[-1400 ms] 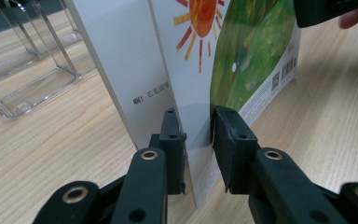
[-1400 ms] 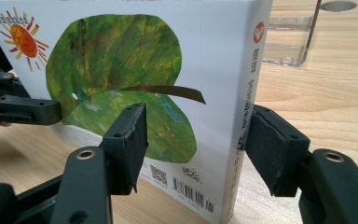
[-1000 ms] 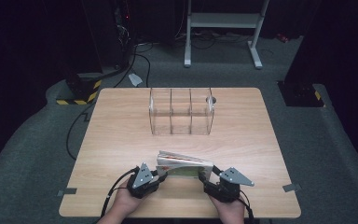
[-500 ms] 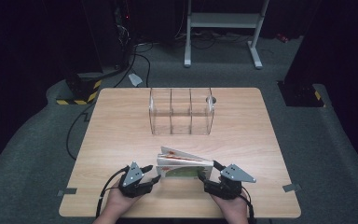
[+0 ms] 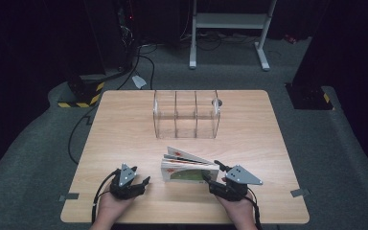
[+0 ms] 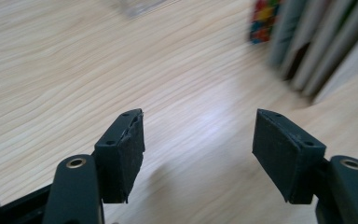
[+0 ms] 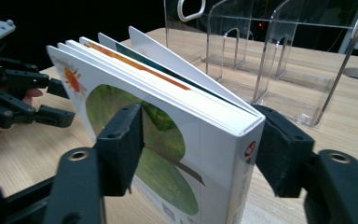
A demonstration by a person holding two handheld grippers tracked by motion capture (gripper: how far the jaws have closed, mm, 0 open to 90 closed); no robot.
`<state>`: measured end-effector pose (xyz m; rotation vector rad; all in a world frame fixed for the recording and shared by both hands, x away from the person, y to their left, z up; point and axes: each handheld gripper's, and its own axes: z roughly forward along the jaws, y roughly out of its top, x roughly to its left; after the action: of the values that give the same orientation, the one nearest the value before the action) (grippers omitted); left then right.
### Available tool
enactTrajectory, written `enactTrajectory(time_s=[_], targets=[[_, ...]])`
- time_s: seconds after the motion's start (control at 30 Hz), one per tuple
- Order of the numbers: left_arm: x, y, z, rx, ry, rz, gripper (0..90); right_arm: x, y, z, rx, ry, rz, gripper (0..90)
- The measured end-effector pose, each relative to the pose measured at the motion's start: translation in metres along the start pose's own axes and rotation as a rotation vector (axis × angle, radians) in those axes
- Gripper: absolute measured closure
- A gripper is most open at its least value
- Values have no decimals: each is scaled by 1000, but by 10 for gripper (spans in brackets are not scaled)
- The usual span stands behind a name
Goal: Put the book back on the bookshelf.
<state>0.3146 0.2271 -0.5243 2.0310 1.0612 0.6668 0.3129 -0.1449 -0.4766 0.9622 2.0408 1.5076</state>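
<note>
Table of pale wood, w/ the left gripper low at its near left: jaws just been opening, now wide apart, nothing btwn them, clear of the book. Book stands on edge near the front, pages fanned at its left end. Right gripper clamps the spine end, one pad on each cover. Clear acrylic organizer stands well behind, mid-table.

left tool: jaws just opening, empty | right tool: jaws closing, seemingly gripping
</note>
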Motion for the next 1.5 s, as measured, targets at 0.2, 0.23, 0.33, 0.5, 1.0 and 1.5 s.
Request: enactTrajectory(time_s=[0.2, 0.23, 0.33, 0.5, 1.0, 1.5], targets=[[11, -3, 2, 38, 38, -47, 329, 0, 0, -1, -11, -1, 0, 468], [11, -3, 3, 56, 40, -51, 327, -1, 0, -2, -13, 2, 0, 484], [14, -3, 5, 72, 29, -79, 301, 0, -1, -3, -16, 1, -11, 550], [15, -2, 5, 74, 31, -79, 297, 3, -2, -5, -18, 5, -34, 694], [23, -2, 8, 84, 29, -135, 293, 6, -3, -9, -19, -14, -44, 744], [28, 2, 14, 102, 32, -153, 214, -9, -9, -29, -24, -117, -44, 744]])
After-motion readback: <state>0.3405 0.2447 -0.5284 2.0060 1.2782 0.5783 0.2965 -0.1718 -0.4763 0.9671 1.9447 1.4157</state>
